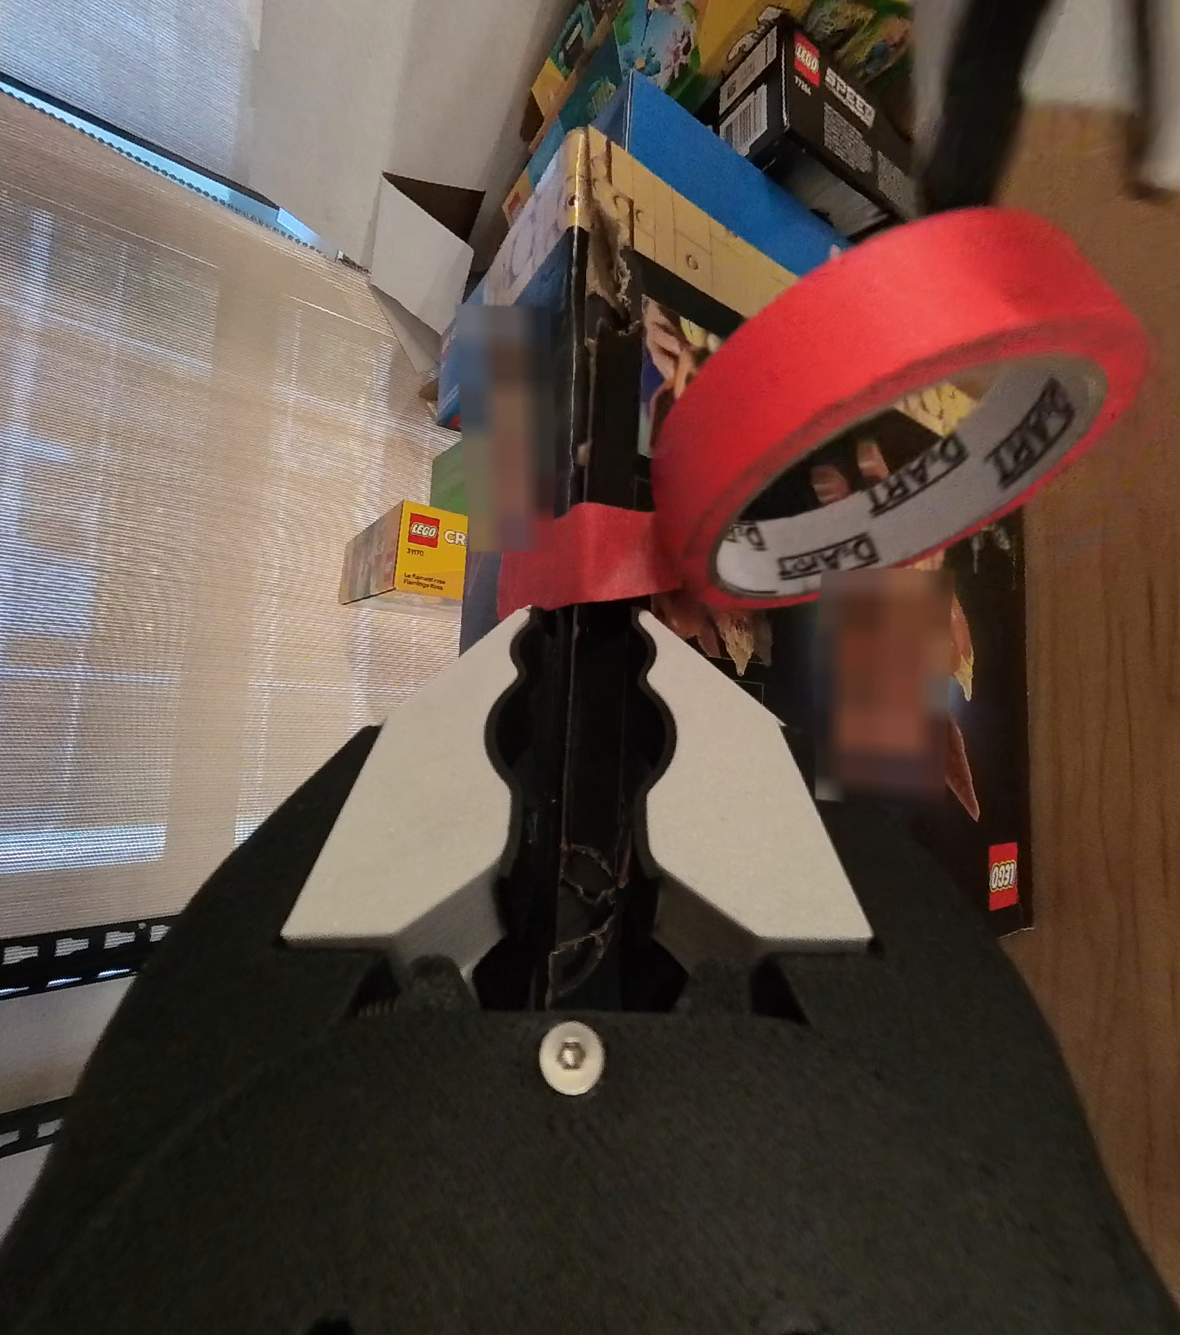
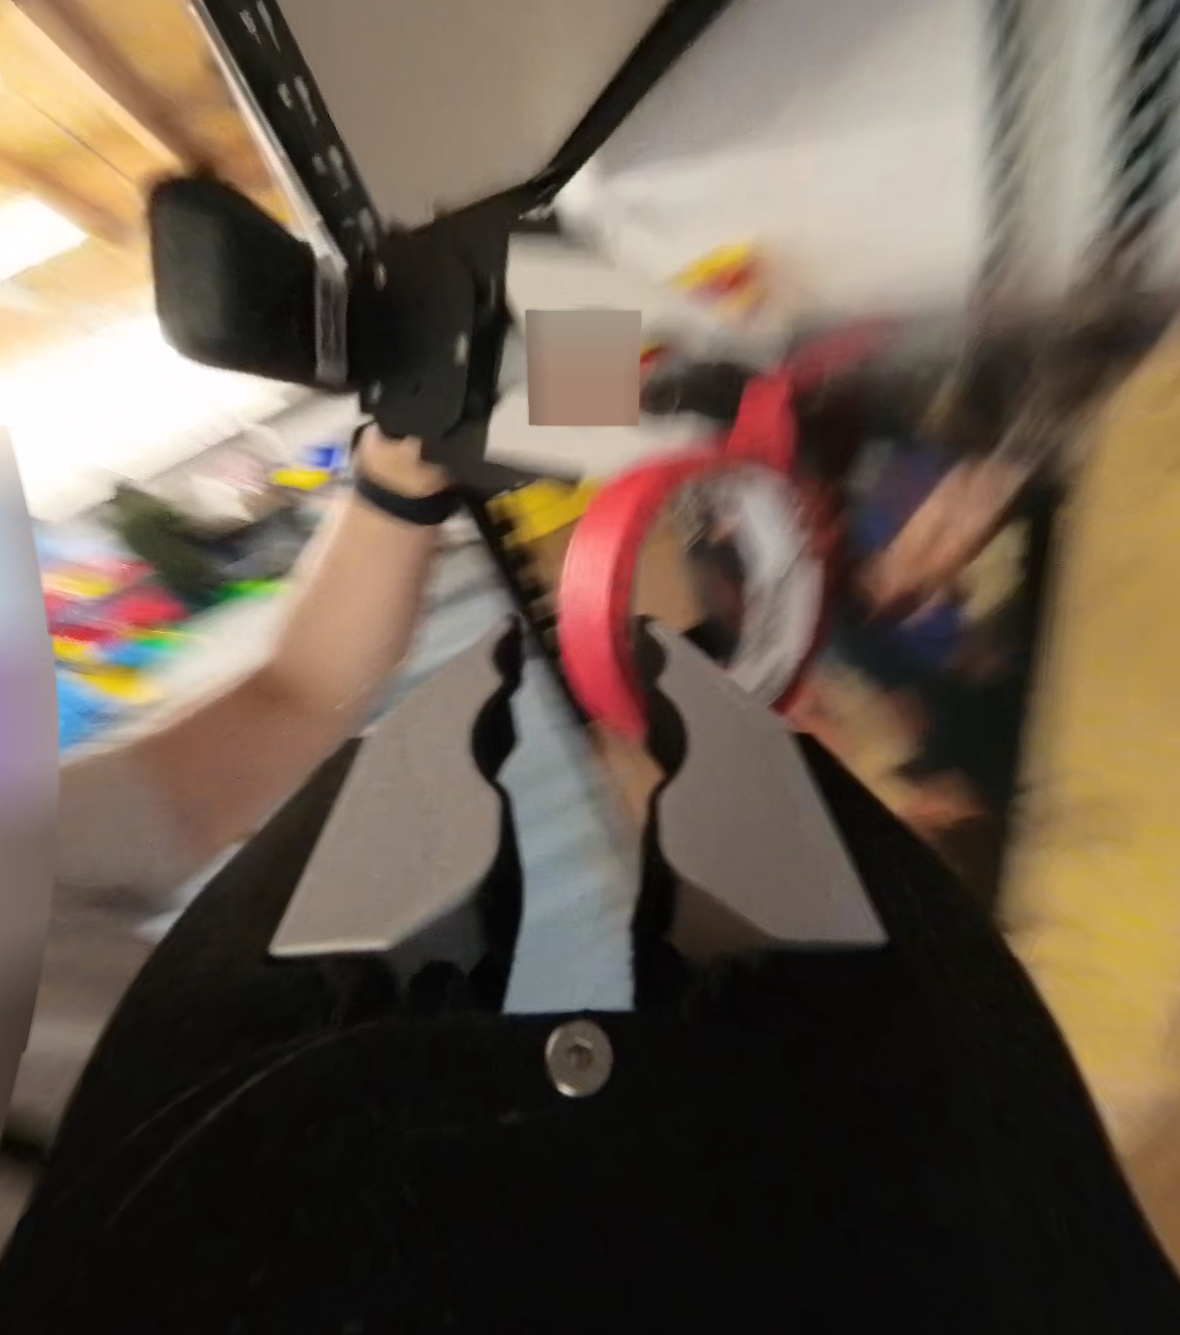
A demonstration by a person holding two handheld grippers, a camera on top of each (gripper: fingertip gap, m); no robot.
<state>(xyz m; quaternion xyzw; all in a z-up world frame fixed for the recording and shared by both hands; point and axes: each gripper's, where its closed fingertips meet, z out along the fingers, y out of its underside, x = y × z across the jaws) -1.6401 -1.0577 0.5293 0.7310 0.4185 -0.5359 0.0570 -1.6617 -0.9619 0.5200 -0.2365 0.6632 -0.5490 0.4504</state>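
My left gripper [image 1: 583, 614] is shut on the torn edge of a black toy box [image 1: 991, 722] that stands on its side. A strip of red tape [image 1: 572, 560] crosses that edge just past my fingertips. It runs to a red tape roll [image 1: 897, 404] that hangs free to the right of the box. My right gripper [image 2: 583, 628] is open and its view is heavily blurred. The roll [image 2: 688, 578] shows just beyond its right fingertip, in front of the dark box [image 2: 948, 578]. The right gripper also shows as a dark blur at the top right of the left wrist view [image 1: 970, 94], apart from the roll.
A wooden table [image 1: 1150, 795] lies to the right. Stacked toy boxes [image 1: 717, 188], a small yellow box [image 1: 420, 556] and a white open carton [image 1: 420, 238] stand behind. A window blind [image 1: 139, 506] fills the left. A person's arm [image 2: 298, 650] and colourful clutter [image 2: 117, 621] show in the right wrist view.
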